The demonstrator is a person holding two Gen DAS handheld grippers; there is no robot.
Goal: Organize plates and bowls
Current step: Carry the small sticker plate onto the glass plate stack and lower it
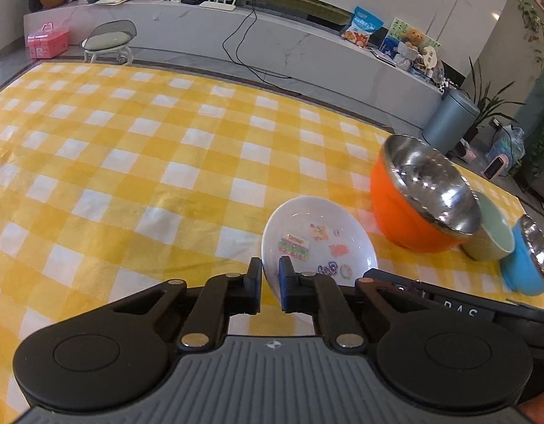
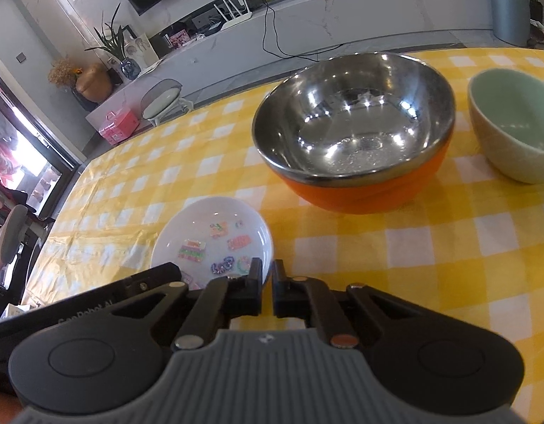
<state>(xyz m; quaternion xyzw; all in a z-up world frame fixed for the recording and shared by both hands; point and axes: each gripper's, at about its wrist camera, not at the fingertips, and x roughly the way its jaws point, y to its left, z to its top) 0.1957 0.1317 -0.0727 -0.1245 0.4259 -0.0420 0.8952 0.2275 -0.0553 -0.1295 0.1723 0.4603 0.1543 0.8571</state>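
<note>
A small white plate (image 1: 318, 240) with coloured stickers is gripped at its rim on both sides. My left gripper (image 1: 270, 270) is shut on its left rim. My right gripper (image 2: 267, 272) is shut on its right rim (image 2: 268, 247). The plate (image 2: 215, 236) is just above or on the yellow checked cloth; I cannot tell which. An orange bowl (image 1: 413, 208) with a steel inside stands behind it, also in the right wrist view (image 2: 356, 141). A pale green bowl (image 1: 491, 240) (image 2: 512, 127) and a blue bowl (image 1: 530, 268) stand further right.
The yellow checked tablecloth (image 1: 130, 148) covers the table, with open cloth to the left of the plate. Beyond the far edge are a white TV bench (image 1: 272, 42), a small stool (image 1: 109, 40), a pink box (image 1: 47, 40) and a grey bin (image 1: 448, 120).
</note>
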